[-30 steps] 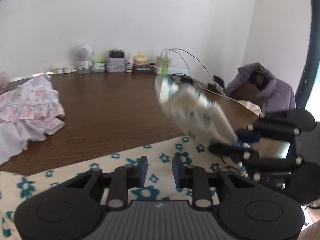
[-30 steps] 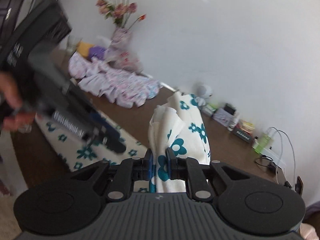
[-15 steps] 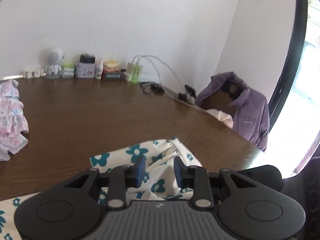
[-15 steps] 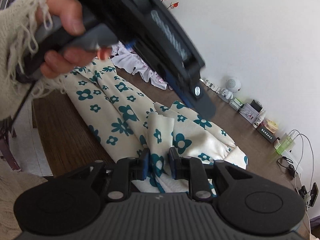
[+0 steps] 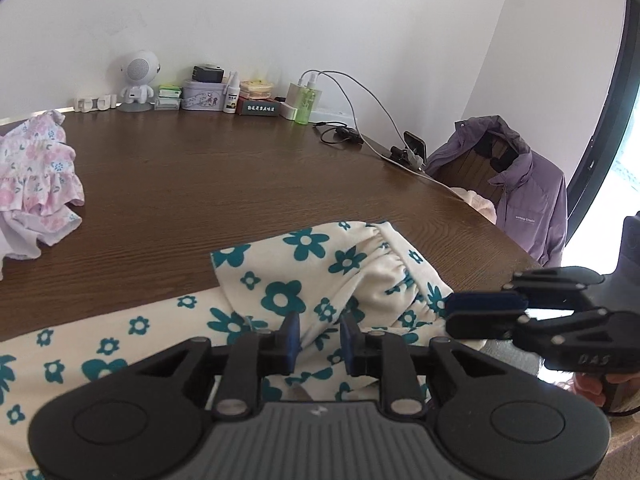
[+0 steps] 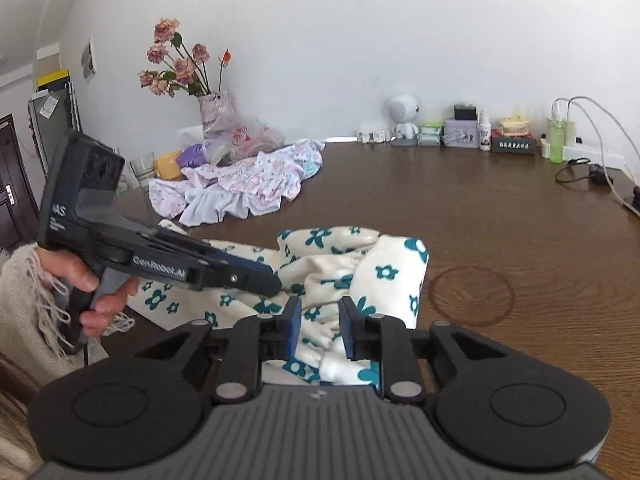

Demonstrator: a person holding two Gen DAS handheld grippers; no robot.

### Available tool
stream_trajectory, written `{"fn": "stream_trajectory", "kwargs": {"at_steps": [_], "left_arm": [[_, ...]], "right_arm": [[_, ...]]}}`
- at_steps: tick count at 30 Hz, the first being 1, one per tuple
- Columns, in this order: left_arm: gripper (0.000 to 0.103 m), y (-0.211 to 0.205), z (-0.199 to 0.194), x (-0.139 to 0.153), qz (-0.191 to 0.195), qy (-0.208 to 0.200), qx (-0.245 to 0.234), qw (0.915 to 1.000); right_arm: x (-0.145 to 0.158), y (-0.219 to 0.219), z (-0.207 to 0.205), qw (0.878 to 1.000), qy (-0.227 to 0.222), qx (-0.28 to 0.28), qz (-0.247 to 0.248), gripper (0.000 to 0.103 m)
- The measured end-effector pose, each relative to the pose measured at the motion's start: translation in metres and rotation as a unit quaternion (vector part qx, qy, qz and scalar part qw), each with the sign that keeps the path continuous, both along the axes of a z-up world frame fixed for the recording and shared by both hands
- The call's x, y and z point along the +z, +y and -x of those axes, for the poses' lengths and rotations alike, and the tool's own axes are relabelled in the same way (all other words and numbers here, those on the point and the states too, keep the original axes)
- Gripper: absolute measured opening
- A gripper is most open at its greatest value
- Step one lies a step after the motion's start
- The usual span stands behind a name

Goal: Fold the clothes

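Both tools [image 5: 319, 338] [image 6: 319, 330] closing over floral garment [image 5: 320, 272].

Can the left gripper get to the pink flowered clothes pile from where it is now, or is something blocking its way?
Probably yes. Between the left gripper and the pink flowered clothes pile lies only bare brown table. But its closing jaws have the teal-flower garment between them, so that would need releasing first.

We see a dark wooden tabletop [image 6: 500, 208]. On it lie the cream garment with teal flowers [image 6: 384, 264], a heap of pink floral clothes [image 6: 248, 184], a ring stain [image 6: 472, 295], and small boxes and bottles [image 5: 224, 96] along the wall.
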State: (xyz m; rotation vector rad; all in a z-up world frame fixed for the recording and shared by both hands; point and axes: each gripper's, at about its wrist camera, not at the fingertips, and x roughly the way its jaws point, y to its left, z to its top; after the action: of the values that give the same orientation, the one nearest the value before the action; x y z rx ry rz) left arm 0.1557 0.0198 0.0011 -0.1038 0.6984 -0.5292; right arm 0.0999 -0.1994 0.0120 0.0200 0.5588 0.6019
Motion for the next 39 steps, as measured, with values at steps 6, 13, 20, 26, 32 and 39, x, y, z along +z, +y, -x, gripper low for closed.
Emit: {"fn": "stream_trajectory", "kwargs": {"at_steps": [6,13,20,26,32,39], "left_arm": [[0.036,0.004,-0.001,0.026,0.008,-0.041,-0.004,0.9991],[0.045,0.003,-0.058,0.04,0.011,-0.04,-0.028,0.9987],[0.037,0.001,-0.116,0.009,0.045,0.085,-0.102,0.9902],[0.005,0.01,-0.094,-0.005,0.054,0.122,-0.109,0.985],[0.017,0.026,-0.076,-0.01,0.044,0.093,-0.07,0.9923],[0.036,0.029,-0.028,0.025,0.104,-0.041,-0.059,0.992]], "right_arm": [[-0.018,0.022,0.006,0.998,-0.028,0.009,0.061,0.02],[0.019,0.012,0.027,0.992,-0.056,0.101,0.051,0.036],[0.016,0.061,0.033,0.943,-0.091,0.247,0.206,0.047],[0.007,0.081,0.002,0.947,-0.075,0.233,0.206,0.002],[-0.014,0.084,-0.004,0.955,-0.071,0.21,0.199,0.002],[-0.018,0.076,-0.003,0.965,-0.065,0.185,0.174,0.003]]}}
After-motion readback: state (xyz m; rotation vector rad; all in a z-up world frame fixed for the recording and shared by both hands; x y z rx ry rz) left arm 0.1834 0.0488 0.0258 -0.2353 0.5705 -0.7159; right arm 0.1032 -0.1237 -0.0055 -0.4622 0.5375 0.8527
